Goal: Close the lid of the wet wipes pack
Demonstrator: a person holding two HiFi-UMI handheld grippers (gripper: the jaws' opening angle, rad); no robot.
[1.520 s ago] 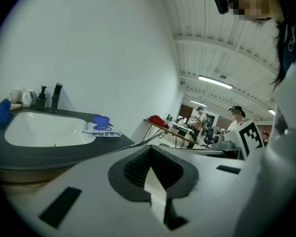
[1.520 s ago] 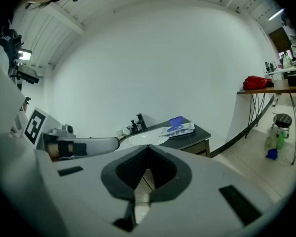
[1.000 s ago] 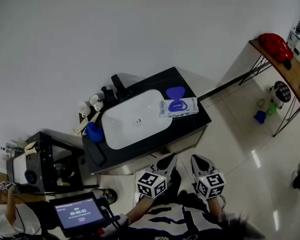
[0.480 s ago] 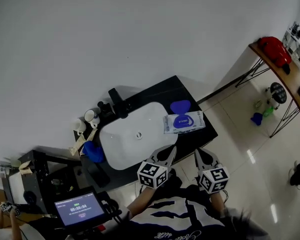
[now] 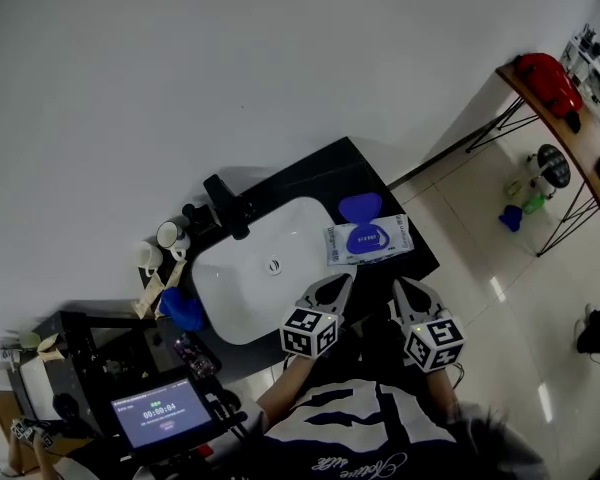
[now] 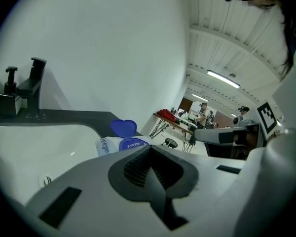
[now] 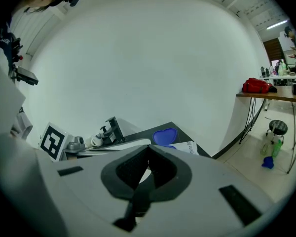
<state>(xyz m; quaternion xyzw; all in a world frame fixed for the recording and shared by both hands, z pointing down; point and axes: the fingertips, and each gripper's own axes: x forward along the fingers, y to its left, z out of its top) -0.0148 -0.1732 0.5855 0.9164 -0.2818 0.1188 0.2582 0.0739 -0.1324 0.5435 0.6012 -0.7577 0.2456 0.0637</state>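
The white wet wipes pack (image 5: 370, 239) lies on the black counter (image 5: 310, 173) to the right of the sink, and its blue lid (image 5: 358, 207) stands flipped open on the far side. My left gripper (image 5: 340, 282) is shut and empty over the counter's near edge, just short of the pack. My right gripper (image 5: 404, 286) is also shut and empty, near the pack's right end. The left gripper view shows the pack (image 6: 119, 144) and the raised lid (image 6: 123, 128) beyond the closed jaws. The right gripper view has the lid (image 7: 164, 136) just past the jaw tips.
A white sink basin (image 5: 230, 288) fills the counter's middle, with a black faucet (image 5: 228, 206) behind it. Cups (image 5: 170, 233) and a blue cloth (image 5: 183, 308) sit at its left. A tablet (image 5: 160, 413) is at lower left. A wooden table with a red bag (image 5: 548, 80) stands at right.
Both grippers have moved forward from over the floor to the counter's near edge, close to the pack. The pack and its open lid have not changed.
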